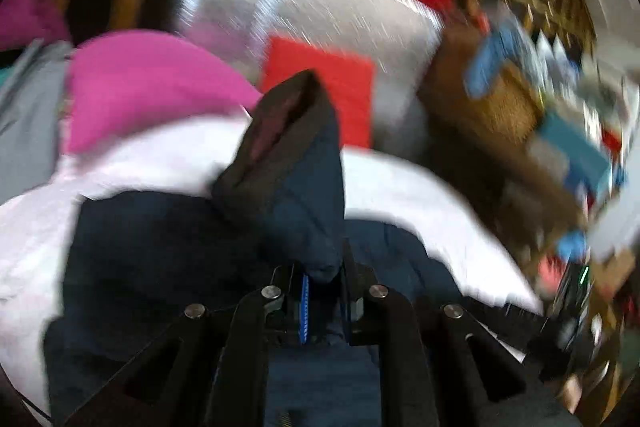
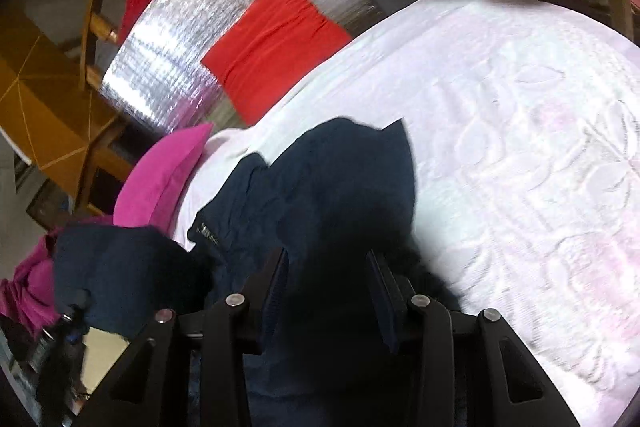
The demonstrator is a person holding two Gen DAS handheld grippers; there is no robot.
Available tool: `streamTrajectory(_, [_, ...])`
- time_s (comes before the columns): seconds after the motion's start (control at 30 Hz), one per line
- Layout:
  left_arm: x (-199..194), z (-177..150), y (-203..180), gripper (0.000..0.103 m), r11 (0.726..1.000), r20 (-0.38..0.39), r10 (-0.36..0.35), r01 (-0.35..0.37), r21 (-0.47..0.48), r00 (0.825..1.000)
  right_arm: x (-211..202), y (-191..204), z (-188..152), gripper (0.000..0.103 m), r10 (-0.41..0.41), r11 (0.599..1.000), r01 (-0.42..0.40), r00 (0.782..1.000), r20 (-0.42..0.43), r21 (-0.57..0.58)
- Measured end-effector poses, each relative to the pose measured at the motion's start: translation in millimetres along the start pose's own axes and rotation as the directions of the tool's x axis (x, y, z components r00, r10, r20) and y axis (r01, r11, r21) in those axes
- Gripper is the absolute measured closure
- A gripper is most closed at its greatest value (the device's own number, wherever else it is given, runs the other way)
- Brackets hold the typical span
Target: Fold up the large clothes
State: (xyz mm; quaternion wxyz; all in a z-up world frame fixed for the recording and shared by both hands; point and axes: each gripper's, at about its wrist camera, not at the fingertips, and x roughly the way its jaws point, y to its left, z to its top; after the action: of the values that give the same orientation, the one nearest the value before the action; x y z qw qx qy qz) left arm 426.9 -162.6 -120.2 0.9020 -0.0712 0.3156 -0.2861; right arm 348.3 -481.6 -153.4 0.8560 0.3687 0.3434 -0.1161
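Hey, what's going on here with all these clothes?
A person holding a gripper in each hand is folding a dark navy jacket on a white quilted cover. The left gripper is shut on a bunched part of the jacket, cuff sticking up. The right gripper has navy fabric between its fingers; its grip is unclear. A folded red garment lies on the silver mat, a pink one alongside.

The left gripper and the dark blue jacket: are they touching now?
Touching. The left wrist view shows the left gripper shut on a fold of the dark blue jacket, the cloth pinched between its fingers.
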Motion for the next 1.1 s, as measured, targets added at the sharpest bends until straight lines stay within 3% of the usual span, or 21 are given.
streamTrajectory(0.1, [47,-21,-17,0.084,0.999,-0.202,0.022,-0.016,0.031,0.979,-2,-8,4,0.06,0.005,1.0,-0.005,1.0,0.0,0.024])
streamTrajectory(0.17, [61,-30,-15,0.043,0.999,-0.308,0.044,-0.042,0.014,0.95,-3,-12,7,0.06,0.013,0.999,-0.013,1.0,-0.009,0.035])
streamTrajectory(0.2, [64,-32,-13,0.036,0.999,-0.355,0.042,-0.044,0.002,0.934,-2,-13,7,0.06,0.017,0.999,-0.016,1.0,-0.015,0.039])
streamTrajectory(0.23, [60,-33,-11,0.034,1.0,-0.372,0.016,-0.021,-0.011,0.928,-1,-13,7,0.059,0.022,0.999,-0.021,1.0,-0.021,0.042])
streamTrajectory(0.37, [22,-24,-2,0.029,0.993,-0.373,-0.113,0.119,-0.007,0.921,0,-16,9,0.038,0.085,0.993,-0.082,0.996,-0.031,0.081])
streamTrajectory(0.47, [-7,-12,23,0.023,0.992,-0.311,-0.122,0.123,-0.018,0.943,2,-8,7,0.036,0.134,0.987,-0.13,0.99,-0.04,0.091])
streamTrajectory(0.53, [-22,-5,56,0.021,0.995,-0.253,-0.083,0.067,-0.069,0.964,5,0,4,0.035,0.163,0.984,-0.158,0.985,-0.058,0.077])
streamTrajectory(0.6, [-24,2,93,0.021,0.988,-0.23,-0.022,-0.015,-0.156,0.973,15,4,0,0.031,0.171,0.984,-0.165,0.981,-0.089,0.072])
streamTrajectory(0.67, [-28,1,132,0.021,0.957,-0.222,0.06,-0.119,-0.264,0.973,27,3,-5,0.029,0.185,0.98,-0.174,0.975,-0.12,0.099])
streamTrajectory(0.7, [-31,-2,154,0.021,0.929,-0.224,0.1,-0.172,-0.329,0.969,34,1,-7,0.029,0.185,0.979,-0.17,0.974,-0.133,0.114])
streamTrajectory(0.77, [-34,-10,178,0.021,0.889,-0.232,0.128,-0.215,-0.404,0.964,45,-3,-9,0.029,0.193,0.973,-0.171,0.971,-0.143,0.153])
streamTrajectory(0.9, [-28,-22,210,0.022,0.844,-0.253,0.176,-0.278,-0.458,0.951,55,-9,-11,0.032,0.206,0.963,-0.176,0.969,-0.136,0.205])
streamTrajectory(0.93, [-26,-24,212,0.023,0.842,-0.253,0.18,-0.281,-0.461,0.951,58,-7,-11,0.037,0.197,0.966,-0.167,0.97,-0.142,0.198])
streamTrajectory(1.0, [-20,-32,203,0.03,0.848,-0.251,0.193,-0.29,-0.444,0.949,60,-2,-10,0.058,0.172,0.975,-0.143,0.971,-0.165,0.172])
streamTrajectory(1.1, [-16,-36,208,0.046,0.851,-0.278,0.212,-0.316,-0.419,0.937,55,-6,-5,0.058,0.212,0.962,-0.181,0.966,-0.147,0.203])
